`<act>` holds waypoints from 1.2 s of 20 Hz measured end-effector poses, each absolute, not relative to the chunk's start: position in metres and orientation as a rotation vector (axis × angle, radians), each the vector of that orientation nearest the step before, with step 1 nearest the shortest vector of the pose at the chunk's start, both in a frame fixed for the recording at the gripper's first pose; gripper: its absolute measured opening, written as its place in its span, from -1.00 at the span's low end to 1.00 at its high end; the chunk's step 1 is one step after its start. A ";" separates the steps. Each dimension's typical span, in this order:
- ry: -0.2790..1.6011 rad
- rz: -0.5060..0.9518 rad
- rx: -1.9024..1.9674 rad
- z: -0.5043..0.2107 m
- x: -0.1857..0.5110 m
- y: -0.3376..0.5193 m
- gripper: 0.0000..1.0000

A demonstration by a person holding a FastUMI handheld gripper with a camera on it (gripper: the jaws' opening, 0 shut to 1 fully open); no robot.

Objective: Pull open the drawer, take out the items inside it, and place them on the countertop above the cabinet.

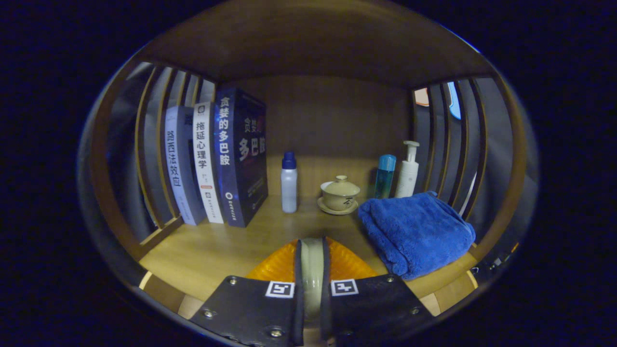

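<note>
1. Gripper (pixel 312 284) jaws look clamped on a pale, thin upright rim, prob a cup or small dish edge (pixel 312 270); both fingers seem to press its sides. What the item is as a whole: can't tell
2. Held item sits low over the wooden bench (pixel 212 250), w/ an orange ribbed thing (pixel 277 265) just beyond the fingers, either side of the rim
3. Judgement: item came from the drawer & is being brought to the bench for set-down; pinch on the rim keeps it upright
4. Beyond: three books (pixel 217 159) standing at left against the slatted side, so they stay upright
5. Centre: small white bottle w/ blue cap (pixel 289 183), then lidded tea bowl on saucer (pixel 340 195)
6. Right: folded blue towel (pixel 414 231); behind it a teal bottle (pixel 385 176) & white pump bottle (pixel 409 168) by the wall
7. Free bench lies between books & towel, just ahead of the fingers; likely drop spot. Risk: nudging the towel
</note>
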State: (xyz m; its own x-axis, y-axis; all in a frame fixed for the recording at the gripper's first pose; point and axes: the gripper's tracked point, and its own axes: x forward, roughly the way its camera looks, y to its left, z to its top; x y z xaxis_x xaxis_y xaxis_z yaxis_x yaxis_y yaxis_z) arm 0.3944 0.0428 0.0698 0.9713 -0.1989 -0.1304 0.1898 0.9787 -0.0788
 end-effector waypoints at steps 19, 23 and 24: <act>-0.001 -0.197 -0.077 0.071 0.431 0.036 -0.72; -0.033 -0.193 -0.077 0.072 0.431 0.036 -0.72; -0.043 -0.192 -0.073 0.072 0.431 0.035 -0.72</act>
